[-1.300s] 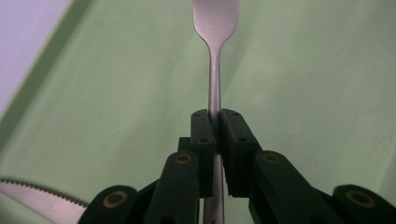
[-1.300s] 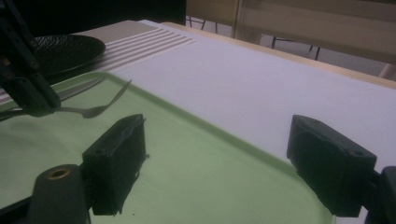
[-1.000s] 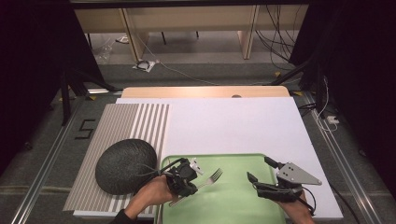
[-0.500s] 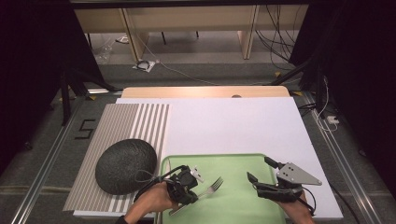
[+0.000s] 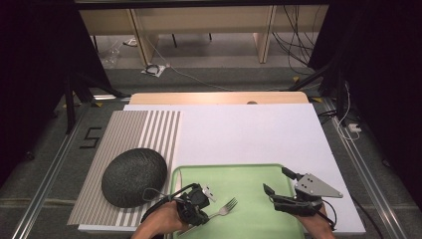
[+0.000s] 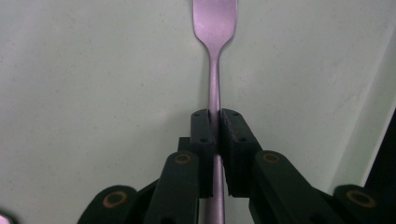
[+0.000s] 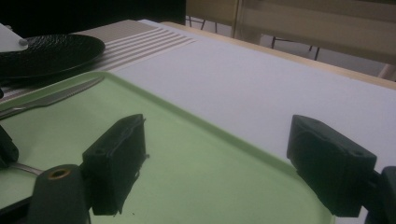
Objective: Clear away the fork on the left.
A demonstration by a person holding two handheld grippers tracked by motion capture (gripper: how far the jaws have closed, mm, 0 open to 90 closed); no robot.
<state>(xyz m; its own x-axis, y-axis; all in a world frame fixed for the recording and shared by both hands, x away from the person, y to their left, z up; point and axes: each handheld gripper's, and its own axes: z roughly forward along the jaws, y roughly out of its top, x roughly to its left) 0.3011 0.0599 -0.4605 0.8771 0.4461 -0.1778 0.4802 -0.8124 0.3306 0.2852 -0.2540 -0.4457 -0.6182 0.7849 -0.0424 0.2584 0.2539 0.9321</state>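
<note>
Placemat [image 5: 134, 134]: a striped mat lies along the left edge of the desk [image 5: 249, 129], its stripes bold at its right side
Plate [image 5: 133, 175]: a dark, rough-textured plate sits on the near part of the placemat, just beside the tray's left rim; in the right gripper view it shows at the upper left [image 7: 46, 53]
Your left gripper [image 5: 199, 201]: you hold it over the near left corner of the tray, jaws clenched on the fork's handle; in the left gripper view the two black jaws press the handle from both sides [image 6: 215, 140]
Fork [image 5: 224, 208]: its handle runs between your left gripper's jaws and its tines point away toward the middle of the tray; the left gripper view shows its neck and the base of the head [image 6: 215, 28] over the tray's pale floor, and you cannot tell there whether the head touches the tray
Knife [image 7: 51, 98]: it lies on the tray floor close along the left rim, seen in the right gripper view; in the high view it is a thin pale line [image 5: 180, 175] by that rim
Tray [image 5: 249, 172]: a green tray sits at the near edge of the desk, on the white sheet
Your right gripper [image 5: 281, 181]: you hold it over the near right part of the tray, jaws spread wide with nothing between them; the right gripper view shows the tray floor and its far rim [image 7: 196, 126] in the gap
</note>
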